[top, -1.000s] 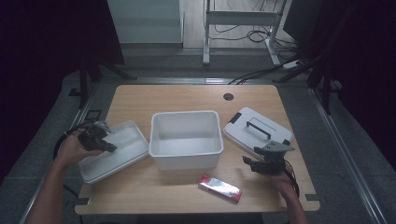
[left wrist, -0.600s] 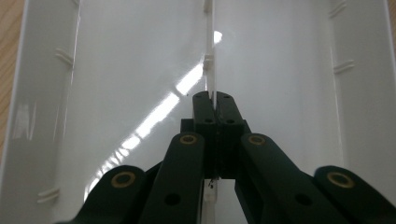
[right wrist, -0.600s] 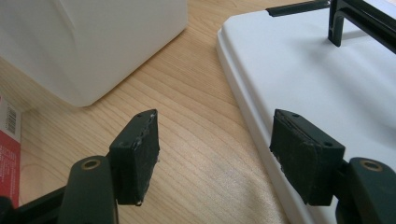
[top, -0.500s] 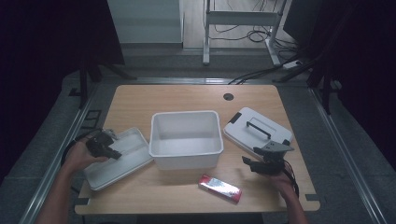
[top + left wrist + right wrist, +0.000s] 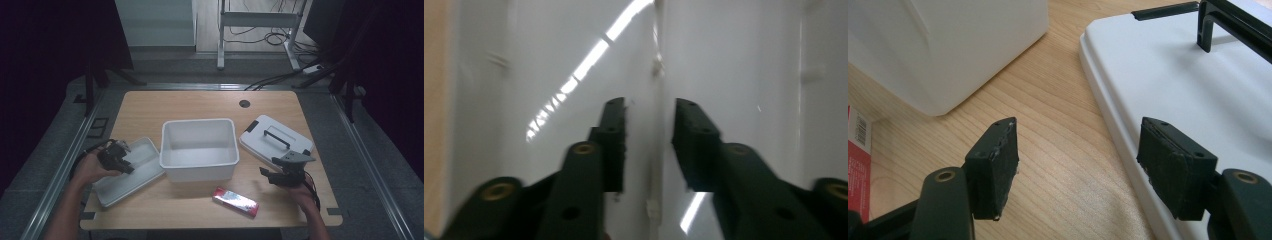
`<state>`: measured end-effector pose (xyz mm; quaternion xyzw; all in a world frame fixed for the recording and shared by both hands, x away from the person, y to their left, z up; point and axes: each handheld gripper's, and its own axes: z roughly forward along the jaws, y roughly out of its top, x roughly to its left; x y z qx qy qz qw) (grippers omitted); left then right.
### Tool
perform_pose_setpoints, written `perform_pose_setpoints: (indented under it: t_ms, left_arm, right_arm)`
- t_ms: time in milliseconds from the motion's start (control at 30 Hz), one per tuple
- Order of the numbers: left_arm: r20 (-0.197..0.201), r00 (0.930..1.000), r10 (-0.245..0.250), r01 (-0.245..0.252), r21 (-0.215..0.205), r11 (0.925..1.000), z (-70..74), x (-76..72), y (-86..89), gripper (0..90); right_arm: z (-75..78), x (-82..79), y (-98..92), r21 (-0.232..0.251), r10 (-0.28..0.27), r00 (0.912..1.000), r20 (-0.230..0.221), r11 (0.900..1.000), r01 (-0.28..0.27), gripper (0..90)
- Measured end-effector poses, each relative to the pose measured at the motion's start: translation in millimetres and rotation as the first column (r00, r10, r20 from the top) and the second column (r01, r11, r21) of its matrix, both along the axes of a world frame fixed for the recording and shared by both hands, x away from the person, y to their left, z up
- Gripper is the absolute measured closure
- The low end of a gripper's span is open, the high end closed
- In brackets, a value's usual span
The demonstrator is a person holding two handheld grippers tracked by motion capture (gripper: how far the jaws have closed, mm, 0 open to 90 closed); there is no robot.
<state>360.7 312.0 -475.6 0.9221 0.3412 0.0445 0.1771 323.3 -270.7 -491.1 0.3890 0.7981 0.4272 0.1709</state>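
Leftmost, the left gripper (image 5: 124,165) sits low over the shallow white tray (image 5: 135,177), which lies flat on the table (image 5: 200,105) just beside the deep white bin (image 5: 199,165). Its jaws have just been opening and now stand a moderate way apart. In the left gripper view a raised ridge (image 5: 656,65) of the tray runs straight ahead between them, its long axis in line with the jaws, and neither pad seems to press on it. By my reading the tray is set down and let go, so pulling straight back along that ridge should clear it.

Further right, the red packet (image 5: 235,201) lies off the left jaw of the right gripper (image 5: 267,175). That gripper's jaws gape wide with nothing but bare wood between them. The white lid (image 5: 1198,100) lies under and beyond its right jaw, with the black handle (image 5: 1228,22) ahead; this hand is clearly the nearer to the lid.
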Motion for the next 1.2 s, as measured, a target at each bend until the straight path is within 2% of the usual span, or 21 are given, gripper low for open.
perform_pose_setpoints:
  t_ms: [33,100,167,267,333,400,467,567,733,833,867,967,1000,1133,1200]
  left_arm:
    - [0.022,0.9996,0.017,-0.016,-0.011,0.9998,2.4,-1.1,0.8,58.7]
    - [0.072,0.9968,0.035,-0.033,-0.042,0.9986,8.6,-3.8,2.6,53.4]
    - [0.087,0.9950,0.049,-0.042,-0.085,0.9955,13.4,-7.3,3.5,48.3]
    - [0.133,0.9882,0.075,-0.069,-0.056,0.9961,16.7,-12.5,3.2,44.8]
    - [0.151,0.9838,0.096,-0.089,-0.056,0.9945,18.4,-15.6,3.4,44.2]
    - [0.168,0.9804,0.103,-0.094,-0.062,0.9936,19.5,-19.1,2.5,43.4]
    - [0.182,0.9780,0.102,-0.095,-0.051,0.9942,19.9,-21.0,0.1,42.7]
    - [0.191,0.9777,0.088,-0.082,-0.036,0.9960,20.9,-23.0,-5.4,41.0]
    - [0.223,0.9690,0.107,-0.100,-0.043,0.9940,21.3,-28.2,-10.2,40.6]
    - [0.211,0.9726,0.098,-0.093,-0.036,0.9950,21.4,-27.5,-10.7,39.0]
    - [0.216,0.9708,0.103,-0.099,-0.032,0.9946,22.5,-27.4,-9.8,38.2]
    - [0.230,0.9644,0.130,-0.117,-0.068,0.9908,23.4,-29.4,-7.1,37.6]
    - [0.235,0.9631,0.131,-0.119,-0.068,0.9907,23.3,-30.3,-7.3,36.9]
    - [0.230,0.9643,0.132,-0.115,-0.086,0.9897,20.9,-35.3,-8.3,35.0]
    - [0.229,0.9641,0.134,-0.118,-0.085,0.9894,18.8,-36.5,-7.8,34.9]
  right_arm:
    - [0.0,0.1,-0.1,0.000,-0.001,1.0000,0.001,1.000,0.001,32.2]
    - [0.6,0.0,-0.2,0.000,-0.002,1.0000,0.002,1.000,0.002,32.2]
    - [1.3,-0.1,0.2,0.004,0.002,1.0000,0.006,1.000,-0.002,32.2]
    - [3.1,-0.5,2.2,-0.003,0.009,0.9999,0.010,1.000,-0.009,32.1]
    - [5.1,-1.5,4.5,-0.009,0.015,0.9998,0.016,1.000,-0.014,32.0]
    - [7.9,-2.6,6.3,-0.010,0.021,0.9995,0.022,1.000,-0.021,32.0]
    - [10.4,-3.2,8.3,-0.017,0.026,0.9994,0.024,1.000,-0.025,31.9]
    - [15.1,-4.4,12.2,-0.017,0.034,0.9990,0.029,0.999,-0.033,31.9]
    - [23.6,-8.0,24.6,-0.042,0.075,0.9968,0.026,0.996,-0.074,31.8]
    - [27.6,-11.5,33.5,-0.071,0.101,0.9947,0.017,0.992,-0.100,31.7]
    - [29.6,-12.6,36.2,-0.078,0.107,0.9942,0.015,0.991,-0.105,31.7]
    - [36.1,-17.1,42.5,-0.091,0.123,0.9923,0.012,0.988,-0.122,31.4]
    - [38.1,-19.6,44.4,-0.095,0.125,0.9921,0.010,0.988,-0.123,31.2]
    - [43.2,-30.3,50.4,-0.105,0.148,0.9890,-0.002,0.983,-0.147,30.9]
    - [43.2,-34.6,54.0,-0.124,0.166,0.9860,-0.013,0.978,-0.167,30.7]
